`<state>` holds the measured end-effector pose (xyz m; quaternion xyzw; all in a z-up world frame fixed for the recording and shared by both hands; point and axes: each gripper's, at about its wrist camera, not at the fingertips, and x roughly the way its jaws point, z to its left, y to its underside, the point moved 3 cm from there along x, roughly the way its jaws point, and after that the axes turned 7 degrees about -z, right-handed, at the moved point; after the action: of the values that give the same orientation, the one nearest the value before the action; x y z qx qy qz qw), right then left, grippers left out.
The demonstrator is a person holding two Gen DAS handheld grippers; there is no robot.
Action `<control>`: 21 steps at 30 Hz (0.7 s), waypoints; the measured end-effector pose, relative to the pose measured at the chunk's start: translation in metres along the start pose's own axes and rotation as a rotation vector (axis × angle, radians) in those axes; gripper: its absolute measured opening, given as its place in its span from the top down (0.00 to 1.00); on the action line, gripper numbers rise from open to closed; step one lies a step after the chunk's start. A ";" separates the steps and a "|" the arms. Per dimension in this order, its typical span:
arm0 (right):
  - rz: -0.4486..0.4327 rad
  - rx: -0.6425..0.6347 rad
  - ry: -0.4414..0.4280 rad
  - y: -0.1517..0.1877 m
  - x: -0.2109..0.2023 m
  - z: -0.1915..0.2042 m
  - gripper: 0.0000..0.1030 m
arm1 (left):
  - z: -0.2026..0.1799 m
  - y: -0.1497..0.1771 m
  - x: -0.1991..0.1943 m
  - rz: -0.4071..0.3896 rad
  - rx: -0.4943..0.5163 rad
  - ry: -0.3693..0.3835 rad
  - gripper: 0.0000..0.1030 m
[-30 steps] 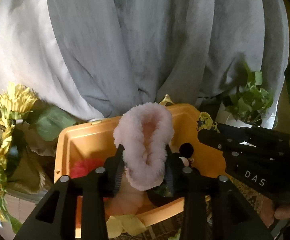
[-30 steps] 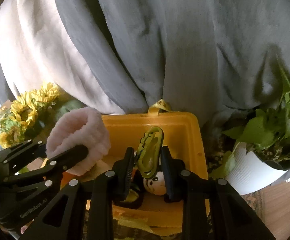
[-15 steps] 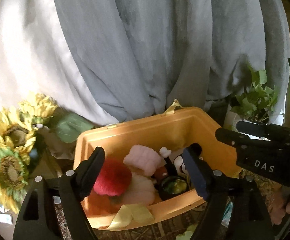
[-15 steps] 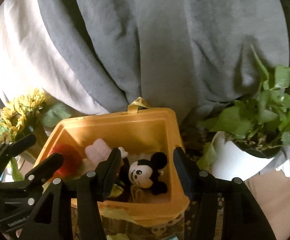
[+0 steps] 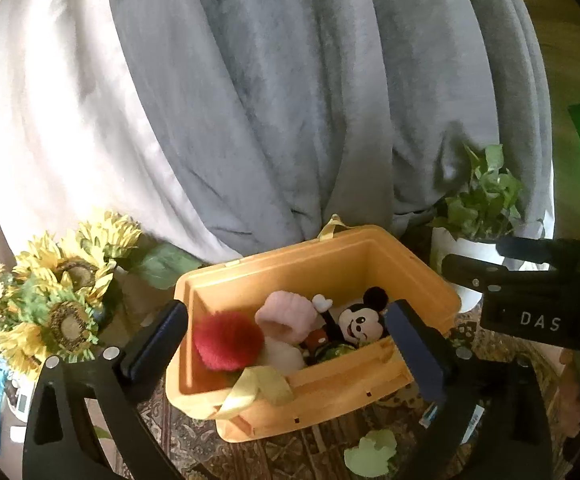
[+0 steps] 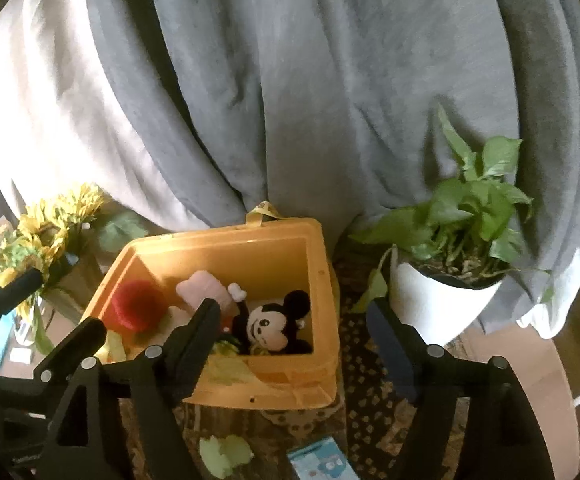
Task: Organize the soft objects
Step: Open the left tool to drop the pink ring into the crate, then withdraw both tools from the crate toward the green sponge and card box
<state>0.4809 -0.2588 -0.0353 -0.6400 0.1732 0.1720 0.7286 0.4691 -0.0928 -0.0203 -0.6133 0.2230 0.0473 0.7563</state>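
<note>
The left gripper (image 5: pixel 286 336) hangs above the near edge of the orange bin (image 5: pixel 418 276), its jaws spread wide and holding nothing; one pad sits off the bin's left wall, the other over its right near corner. The right gripper (image 6: pixel 296 332) is likewise wide apart and empty, its left finger over the bin's near rim and its right finger beyond the bin's right wall, over the patterned rug (image 6: pixel 366 404). In the left view the right gripper (image 5: pixel 530 292) shows at the right, held in a hand (image 5: pixel 578 396).

Inside the bin lie the soft things: a red pom-pom (image 5: pixel 228 340) at the left, a pink fuzzy piece (image 5: pixel 286 312) just right of it and touching it, a pale plush (image 5: pixel 284 356) in front of the pink one, and a Mickey doll (image 5: pixel 360 322) at the right, face up, one white-gloved arm raised toward the pink piece. A dark green item (image 5: pixel 334 352) sits near Mickey, partly hidden by the near wall. A yellow ribbon (image 5: pixel 250 392) drapes over the near rim.

On the rug in front of the bin lies a pale green soft piece (image 6: pixel 226 454), apart from the bin, with a blue-and-white packet (image 6: pixel 322 460) just right of it.

Sunflowers (image 5: pixel 58 300) stand left of the bin, a potted plant (image 6: pixel 450 264) in a white pot to its right, and a grey curtain (image 6: pixel 290 80) hangs behind everything.
</note>
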 end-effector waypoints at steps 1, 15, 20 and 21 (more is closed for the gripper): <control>-0.002 -0.003 0.004 0.001 -0.003 0.000 0.22 | -0.001 0.001 -0.003 -0.002 0.000 0.000 0.00; 0.020 -0.063 0.019 0.035 -0.031 0.002 0.22 | -0.015 0.039 -0.021 0.060 -0.016 0.050 0.00; 0.060 -0.064 0.024 0.052 -0.033 0.001 0.22 | -0.019 0.058 -0.022 0.106 -0.032 0.070 0.00; 0.070 -0.061 0.022 0.055 -0.033 0.000 0.22 | -0.020 0.061 -0.022 0.115 -0.033 0.075 0.00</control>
<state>0.4256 -0.2525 -0.0680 -0.6572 0.1981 0.1955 0.7005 0.4223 -0.0921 -0.0700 -0.6131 0.2852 0.0713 0.7333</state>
